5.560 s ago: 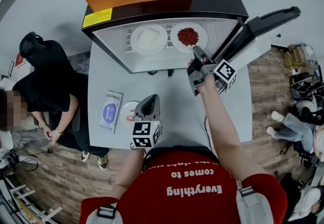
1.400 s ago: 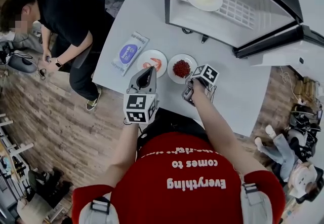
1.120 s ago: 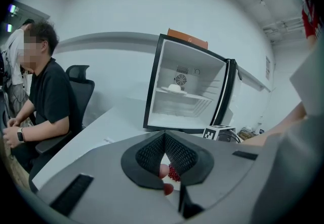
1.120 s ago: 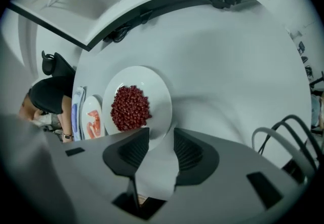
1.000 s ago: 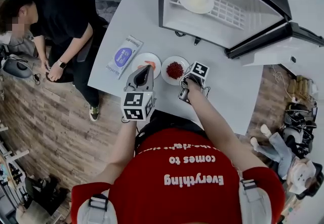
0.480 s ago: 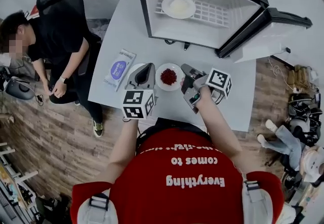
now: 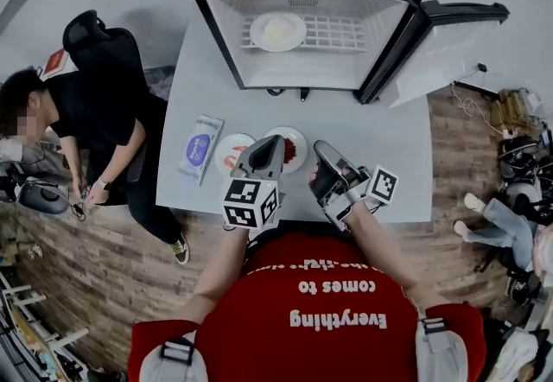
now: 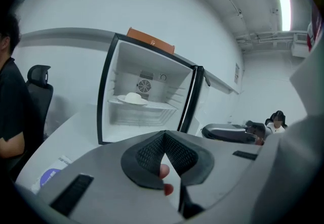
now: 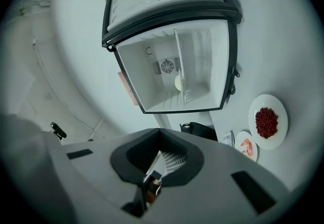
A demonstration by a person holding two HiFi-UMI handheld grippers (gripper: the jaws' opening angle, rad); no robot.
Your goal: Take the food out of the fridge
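Fridge (image 7: pixel 302 71) open, top centre of head view; white-food plate (image 7: pixel 257 33) on its shelf. Red-food plate (image 7: pixel 299 137) and shrimp plate (image 7: pixel 221 155) on surface (image 7: pixel 380 130), mid-frame. Left gripper (image 7: pixel 269 144) fingers together, empty. Right gripper (image 7: pixel 323 153) fingers just closed, nothing between.

Fridge (image 8: pixel 124 71): door stood open.
Shelf plate (image 8: pixel 121 100): held pale food (image 8: pixel 134 96).
Left gripper (image 8: pixel 163 136): jaws were together, nothing between.
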